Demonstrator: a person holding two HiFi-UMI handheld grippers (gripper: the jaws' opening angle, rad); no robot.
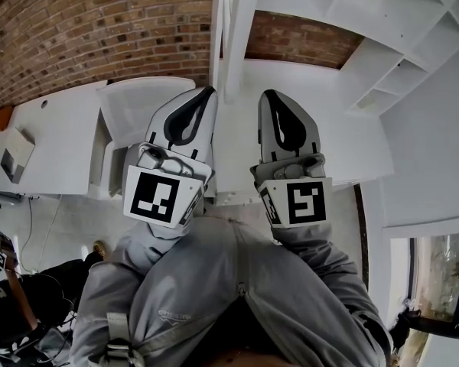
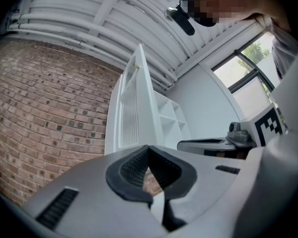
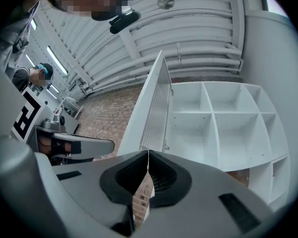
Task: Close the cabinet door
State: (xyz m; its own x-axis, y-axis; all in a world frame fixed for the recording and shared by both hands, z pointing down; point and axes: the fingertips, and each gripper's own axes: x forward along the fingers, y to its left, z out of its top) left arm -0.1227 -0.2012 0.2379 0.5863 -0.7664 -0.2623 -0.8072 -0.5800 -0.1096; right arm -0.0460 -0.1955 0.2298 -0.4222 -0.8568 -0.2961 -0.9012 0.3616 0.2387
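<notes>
- We hold the left gripper [image 2: 148, 150] and right gripper [image 3: 148, 155] with jaws pressed together, gripping nothing.
- The white, slatted cabinet door [image 3: 151, 108] stands open, edge-on, ahead of them.
- Beside it are square white shelves [image 3: 213, 128] and a rough brick wall [image 2: 49, 108].

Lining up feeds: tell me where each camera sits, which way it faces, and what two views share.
Head view: on the person's head, looking down over grey sleeves at the left hand-held gripper, right hand-held gripper and open cabinet door.
Left gripper view: on the left hand-held gripper, along its shut jaws towards door and brick wall.
Right gripper view: on the right hand-held gripper, past its shut jaws at door and white shelves.
Shared: both gripper views show the door.
</notes>
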